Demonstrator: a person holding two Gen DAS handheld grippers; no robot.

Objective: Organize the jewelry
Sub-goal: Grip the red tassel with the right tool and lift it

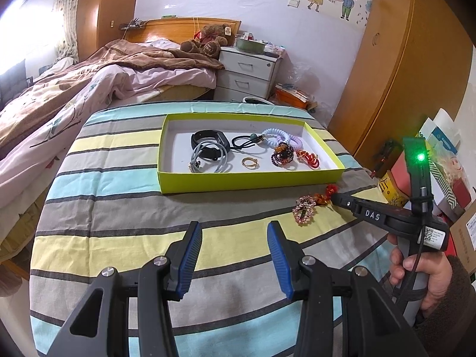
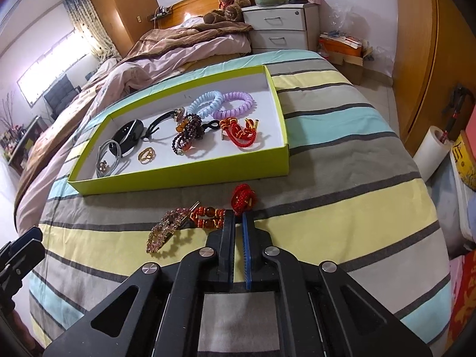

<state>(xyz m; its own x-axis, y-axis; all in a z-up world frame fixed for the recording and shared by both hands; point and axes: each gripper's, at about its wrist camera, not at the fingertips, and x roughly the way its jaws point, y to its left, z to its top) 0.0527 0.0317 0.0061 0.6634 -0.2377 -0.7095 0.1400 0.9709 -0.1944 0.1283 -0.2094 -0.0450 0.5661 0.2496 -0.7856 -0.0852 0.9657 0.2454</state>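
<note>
right gripper [image 2: 238, 217] pinching red cord bracelet [image 2: 244, 197]

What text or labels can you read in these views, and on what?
"DAS": white letters on the right gripper arm, left wrist view.
QR-code sticker on its body: too small to read.
Teddy bear chest patch: blurred.
Yellow tin beside the table: characters unreadable.

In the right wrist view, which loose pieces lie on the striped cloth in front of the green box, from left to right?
Pink rhinestone clip → orange bead bracelet → red cord bracelet, whose near end sits at the tips of the right gripper.
</note>
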